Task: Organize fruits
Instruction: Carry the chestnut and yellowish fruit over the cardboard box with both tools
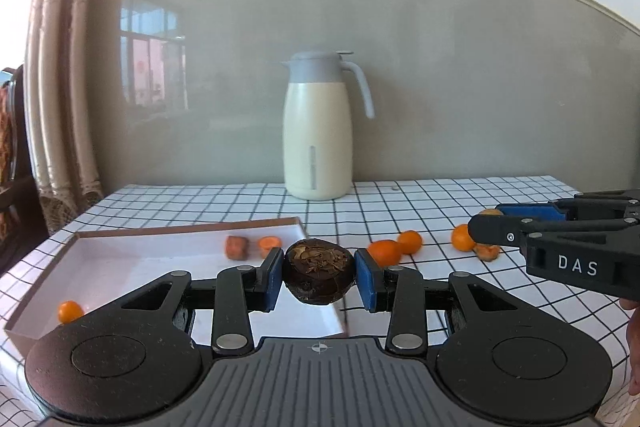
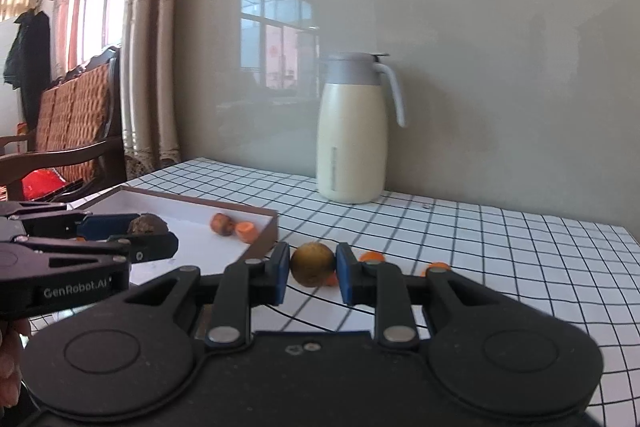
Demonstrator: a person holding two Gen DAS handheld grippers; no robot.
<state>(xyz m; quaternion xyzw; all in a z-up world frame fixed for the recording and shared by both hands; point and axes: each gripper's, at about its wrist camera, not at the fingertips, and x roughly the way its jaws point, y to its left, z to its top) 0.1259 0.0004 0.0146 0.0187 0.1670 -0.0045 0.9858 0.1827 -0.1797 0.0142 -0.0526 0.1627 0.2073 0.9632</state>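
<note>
Already both hands carry fruit, so the main risk now is a drop. The dark round fruit is smooth and sits only between the two blue pads of the left gripper, above the near right corner of the box. If the hand tilts or jerks, it may roll out and miss the box, or strike the two orange pieces lying inside at the back. The yellow-brown fruit in the right gripper hangs over the checked bench, just beside the box wall; a slip there would send it among the small oranges scattered on the cloth. The two grippers are also near each other and could collide.

Left fingers: closed narrowly on the dark fruit, pads touching both of its sides. Right fingers: closed more tightly, pressing on the yellow-brown fruit.
</note>
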